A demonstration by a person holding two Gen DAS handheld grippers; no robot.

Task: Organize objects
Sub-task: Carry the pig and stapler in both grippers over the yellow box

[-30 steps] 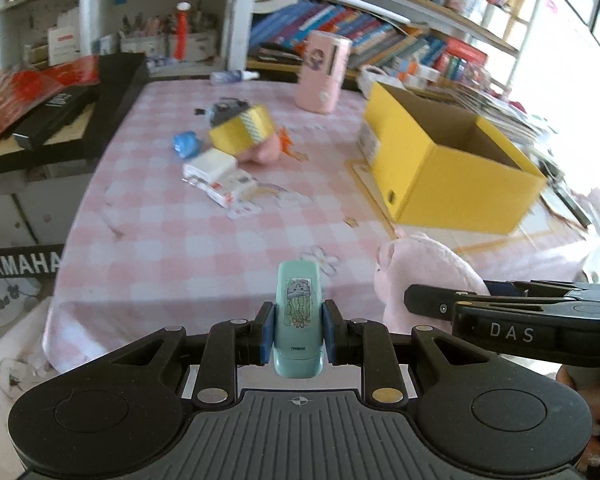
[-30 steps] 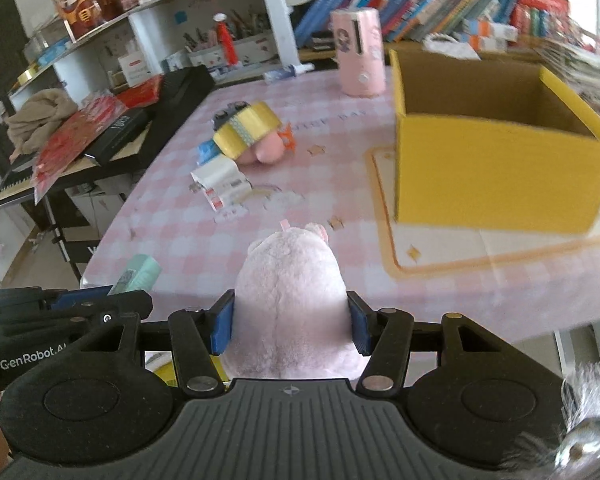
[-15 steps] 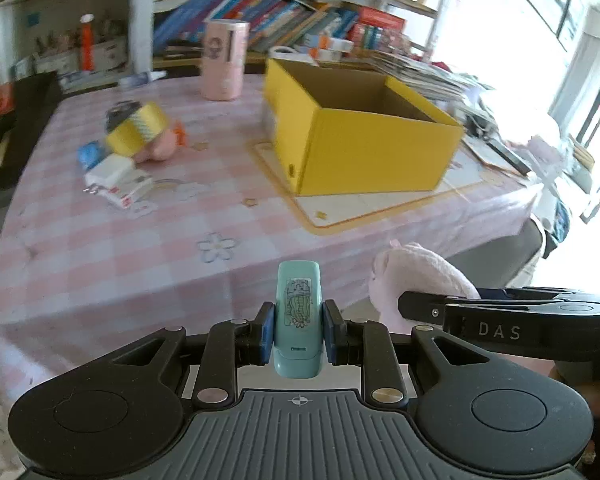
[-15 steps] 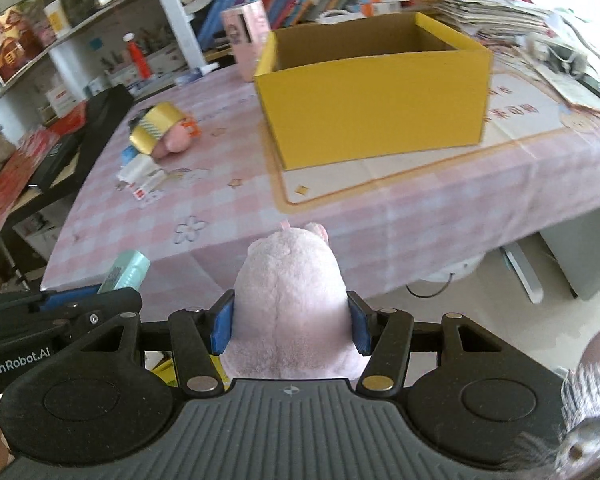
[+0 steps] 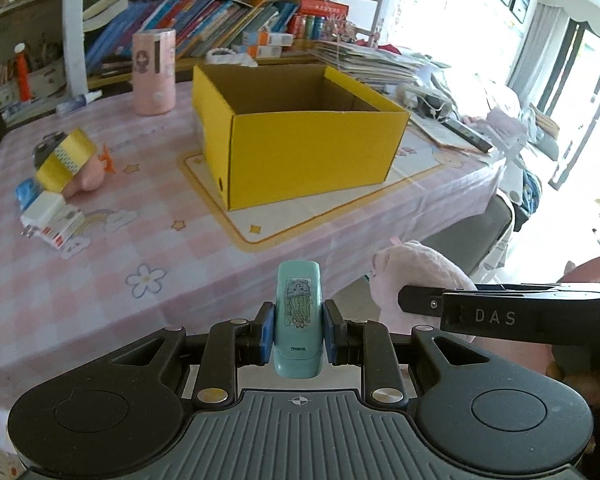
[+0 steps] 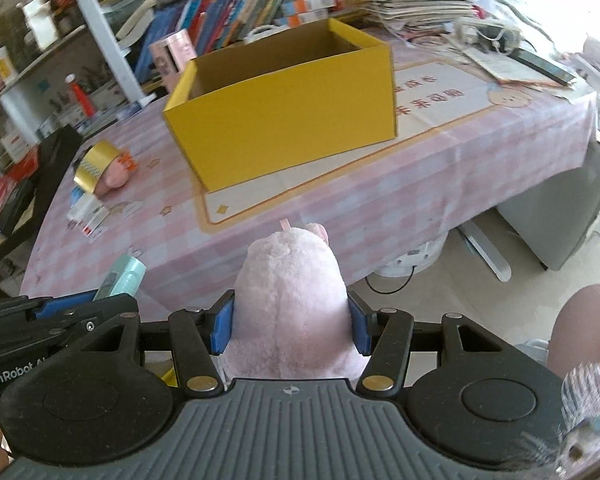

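Two items in our tongs, none boxed yet.
Left tongs [image 5: 296,336] clench the teal case [image 5: 297,320], right tongs [image 6: 291,322] the pink plush [image 6: 290,300]; the yellow box [image 5: 300,140] ahead looks empty, with a small pile [image 5: 60,184] left.

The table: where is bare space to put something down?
Bare tablecloth lies along the near edge, between the white charger and the yellow box. The left cluster by the tape roll is crowded; the box inside looks bare.

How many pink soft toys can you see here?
2: one pink plush toy held in the right gripper, another on the table under the yellow tape roll. Others may be hidden.
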